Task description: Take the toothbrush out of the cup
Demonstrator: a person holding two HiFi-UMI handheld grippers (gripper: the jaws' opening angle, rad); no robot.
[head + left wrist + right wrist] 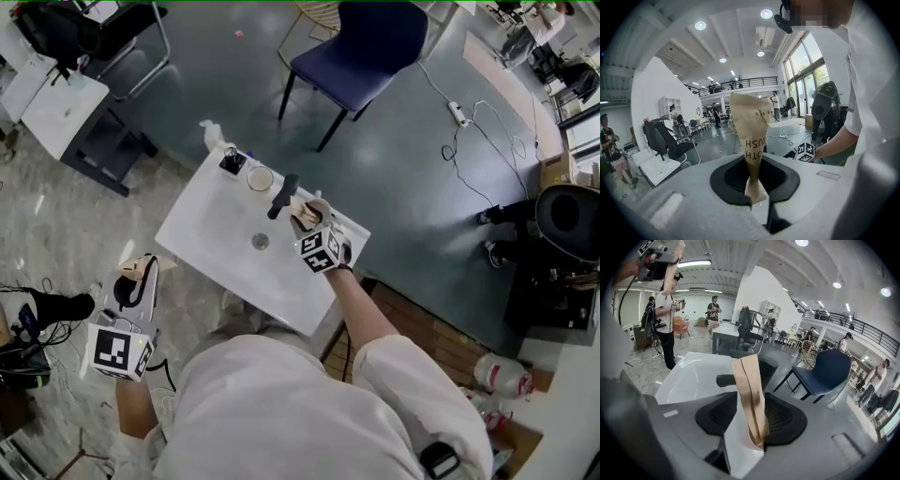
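Head view: left gripper (142, 270), lower left off the white table (216, 239), clamps a paper-wrapped toothbrush (752, 136). Right gripper (303, 214), jaws wide apart around a tan paper sleeve (751, 394), is near the cup (260, 178).

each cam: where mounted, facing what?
Head view: head-mounted, steeply down at white table; torso, left tongs, right tongs.
Left gripper view: on left tongs, facing the hall; pinched paper wrapper, right arm.
Right gripper view: on right tongs, across table toward blue chair; left tongs top-left.
Shared: head and right gripper views show table, chair.
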